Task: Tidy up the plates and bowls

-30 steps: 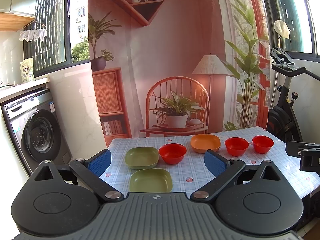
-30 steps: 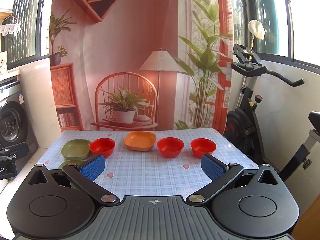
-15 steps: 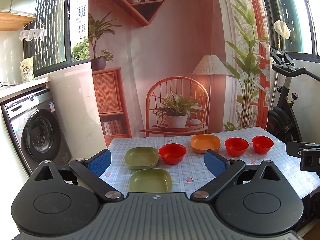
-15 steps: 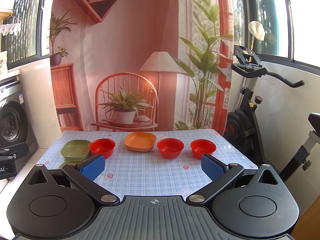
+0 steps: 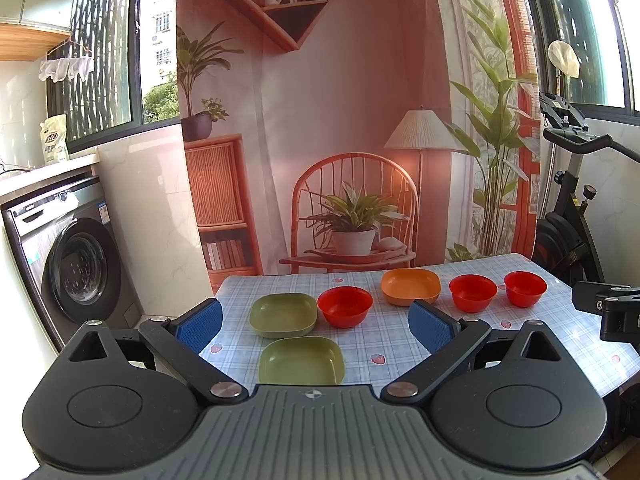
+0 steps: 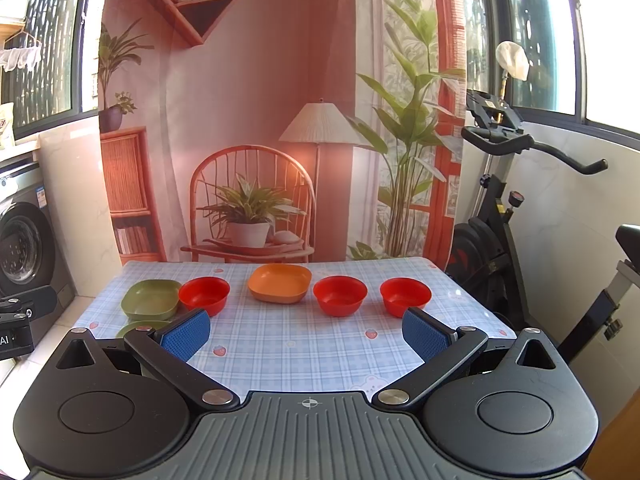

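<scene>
both grippers, left (image 5: pixel 316 322) and right (image 6: pixel 306 332), hang wide and empty before the table (image 6: pixel 288 348), where a careless nip could skid the near green plate (image 5: pixel 301 361) off the edge.

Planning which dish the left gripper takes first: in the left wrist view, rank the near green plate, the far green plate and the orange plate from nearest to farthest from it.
1. Near green plate: just ahead of the left gripper.
2. Far green plate: behind it, slightly left.
3. Orange plate: back row, right of centre.
</scene>
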Demonstrator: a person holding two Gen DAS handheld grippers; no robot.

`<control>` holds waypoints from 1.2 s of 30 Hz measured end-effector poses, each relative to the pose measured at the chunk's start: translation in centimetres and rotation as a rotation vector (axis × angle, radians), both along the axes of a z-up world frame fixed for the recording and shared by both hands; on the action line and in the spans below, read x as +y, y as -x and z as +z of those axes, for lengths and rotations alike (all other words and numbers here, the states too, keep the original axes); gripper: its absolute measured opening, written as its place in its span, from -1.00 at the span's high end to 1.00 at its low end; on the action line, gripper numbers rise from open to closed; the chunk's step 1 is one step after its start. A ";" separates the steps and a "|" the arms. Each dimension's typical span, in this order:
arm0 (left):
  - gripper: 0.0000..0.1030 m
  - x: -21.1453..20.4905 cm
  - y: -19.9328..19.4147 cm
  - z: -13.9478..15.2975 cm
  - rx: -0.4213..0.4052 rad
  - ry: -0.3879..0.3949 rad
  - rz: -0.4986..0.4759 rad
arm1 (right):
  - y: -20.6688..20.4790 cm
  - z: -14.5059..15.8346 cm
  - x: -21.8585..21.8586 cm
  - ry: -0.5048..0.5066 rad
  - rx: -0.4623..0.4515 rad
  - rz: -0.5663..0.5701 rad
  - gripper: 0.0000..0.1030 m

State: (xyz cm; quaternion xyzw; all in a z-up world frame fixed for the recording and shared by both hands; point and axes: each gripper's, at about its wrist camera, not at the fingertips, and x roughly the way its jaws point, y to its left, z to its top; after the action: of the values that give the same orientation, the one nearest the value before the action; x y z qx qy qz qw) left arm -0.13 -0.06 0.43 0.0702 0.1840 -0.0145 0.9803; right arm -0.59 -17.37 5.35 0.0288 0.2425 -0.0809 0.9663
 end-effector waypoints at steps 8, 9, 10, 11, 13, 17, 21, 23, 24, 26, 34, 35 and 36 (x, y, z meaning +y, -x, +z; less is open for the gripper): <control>-0.95 0.0 0.0 0.0 -0.001 0.000 0.000 | 0.0 0.0 0.0 0.001 0.000 -0.001 -0.98; -0.95 0.0 0.0 0.0 0.000 0.000 0.000 | 0.0 0.0 0.0 0.000 0.000 0.000 -0.98; -0.95 0.0 0.0 0.0 0.000 0.000 -0.001 | 0.0 0.0 0.0 0.001 0.000 0.000 -0.98; -0.95 0.0 0.0 0.0 0.000 0.000 0.000 | 0.0 0.0 0.0 0.001 0.000 0.000 -0.98; -0.95 0.0 0.0 0.0 0.000 0.001 0.001 | 0.0 0.0 0.0 0.001 0.000 0.000 -0.98; -0.95 0.0 0.0 0.0 0.000 0.001 -0.001 | 0.1 0.0 0.0 0.001 0.000 0.000 -0.98; -0.95 0.0 0.0 0.0 0.000 0.001 0.000 | 0.1 -0.1 0.1 0.001 0.000 0.000 -0.98; -0.95 0.0 0.0 0.0 0.000 0.001 0.000 | 0.1 -0.1 0.1 0.002 0.000 0.000 -0.98; -0.95 0.0 0.0 0.0 0.001 0.001 -0.001 | 0.1 -0.1 0.1 0.001 0.000 0.000 -0.98; -0.95 0.0 0.0 0.0 0.000 0.004 -0.002 | 0.1 -0.1 0.1 0.002 -0.001 0.000 -0.98; -0.98 0.0 -0.6 0.0 0.016 0.002 0.013 | -0.3 -0.4 0.0 -0.016 0.005 0.014 -0.99; -0.98 0.0 -0.8 0.1 0.020 0.001 0.021 | -0.5 -0.4 -0.3 -0.028 0.004 0.017 -1.00; -0.98 0.0 -1.2 0.3 0.026 0.004 0.024 | -0.8 -0.4 -0.6 -0.040 0.003 0.020 -1.00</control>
State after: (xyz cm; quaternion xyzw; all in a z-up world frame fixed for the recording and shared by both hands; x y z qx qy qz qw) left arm 1.10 -0.07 0.70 0.0659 0.1974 -0.0040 0.9781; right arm 0.20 -17.94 4.94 0.0457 0.2458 -0.0664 0.9660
